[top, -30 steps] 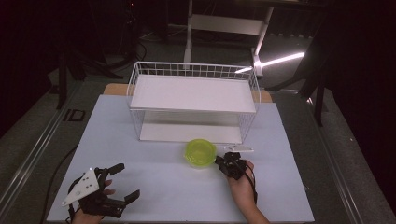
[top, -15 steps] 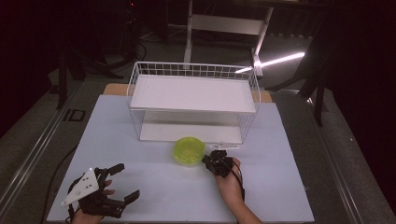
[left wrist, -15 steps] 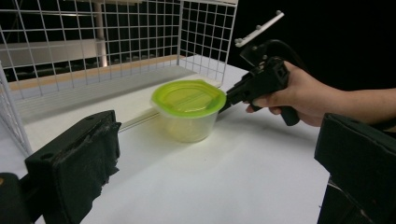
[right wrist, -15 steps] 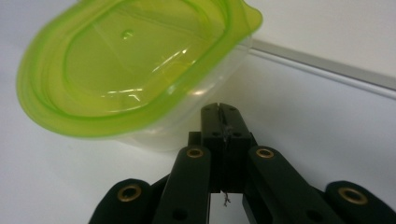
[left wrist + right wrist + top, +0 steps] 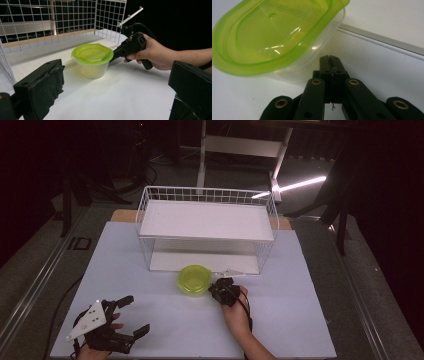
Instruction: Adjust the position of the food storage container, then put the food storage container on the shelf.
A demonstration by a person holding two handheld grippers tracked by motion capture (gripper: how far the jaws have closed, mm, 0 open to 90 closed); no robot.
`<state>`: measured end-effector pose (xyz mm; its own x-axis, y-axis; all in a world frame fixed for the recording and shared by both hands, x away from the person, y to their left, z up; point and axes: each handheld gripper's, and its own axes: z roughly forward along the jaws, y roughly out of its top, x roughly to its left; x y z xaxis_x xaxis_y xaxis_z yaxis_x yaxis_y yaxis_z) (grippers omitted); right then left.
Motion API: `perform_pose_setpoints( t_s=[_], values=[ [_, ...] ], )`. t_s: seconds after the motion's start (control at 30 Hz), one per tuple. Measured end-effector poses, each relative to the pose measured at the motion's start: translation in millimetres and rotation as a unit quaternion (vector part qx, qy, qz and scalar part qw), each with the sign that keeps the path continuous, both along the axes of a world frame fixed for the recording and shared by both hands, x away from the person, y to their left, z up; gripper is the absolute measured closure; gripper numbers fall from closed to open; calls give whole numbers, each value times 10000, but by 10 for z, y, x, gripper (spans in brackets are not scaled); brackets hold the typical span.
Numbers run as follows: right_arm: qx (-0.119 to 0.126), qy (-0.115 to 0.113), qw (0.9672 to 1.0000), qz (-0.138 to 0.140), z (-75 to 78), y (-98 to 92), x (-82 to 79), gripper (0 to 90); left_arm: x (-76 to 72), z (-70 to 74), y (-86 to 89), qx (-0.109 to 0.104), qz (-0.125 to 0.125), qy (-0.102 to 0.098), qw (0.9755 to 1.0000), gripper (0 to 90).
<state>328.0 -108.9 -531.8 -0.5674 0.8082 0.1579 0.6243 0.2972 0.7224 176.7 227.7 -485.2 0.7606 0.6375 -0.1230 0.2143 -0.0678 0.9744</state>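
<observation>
Item: one clear plastic container [image 5: 194, 280] with a lime-green lid [image 5: 92, 53], lid seated, standing upright on the white counter [image 5: 300, 320] just in front of the open lower tier of a white wire rack [image 5: 207, 227]. Right tool [image 5: 216, 291]: jaws clenched together with nothing between them, tips pressed against the container's side wall below the lid rim, as the right gripper view [image 5: 331, 58] showed; the person's right hand [image 5: 237, 312] gripped it from the near side. Left tool [image 5: 131, 317]: released, jaws spread wide, resting near the counter's front left corner, well apart from the container; its grey three-cornered plate [image 5: 87, 321] faced upward. Rack: two tiers, a white shelf board [image 5: 207, 220] on top and a white base board [image 5: 165, 260] beneath, wire mesh sides. Directly behind the container lay the raised front edge of the base board [image 5: 382, 41], running across the way into the lower tier. Surroundings beyond the counter were dark; a white stand [image 5: 240, 145] stood behind the rack.
</observation>
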Motion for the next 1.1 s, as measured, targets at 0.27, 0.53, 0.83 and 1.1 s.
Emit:
perform_pose_setpoints(
  t_s=[0.27, 0.53, 0.83, 1.1],
  values=[
    [8, -169, 9998, 44, 94, -154, -121, 802, 13, -8, -14, 52, -43, 25, 10000, 9],
    [148, -556, 9981, 241, 280, -407, -435, 461, 19, -30, -33, 69, -80, 88, 9999, 9],
    [382, -980, 9928, 579, 405, -457, -668, 128, 37, -51, -61, 89, -158, 155, 9997, 9],
    [413, -1250, 9872, 899, 557, -462, -721, 157, 87, 22, -92, 192, -303, 122, 9993, 9]
  ],
)
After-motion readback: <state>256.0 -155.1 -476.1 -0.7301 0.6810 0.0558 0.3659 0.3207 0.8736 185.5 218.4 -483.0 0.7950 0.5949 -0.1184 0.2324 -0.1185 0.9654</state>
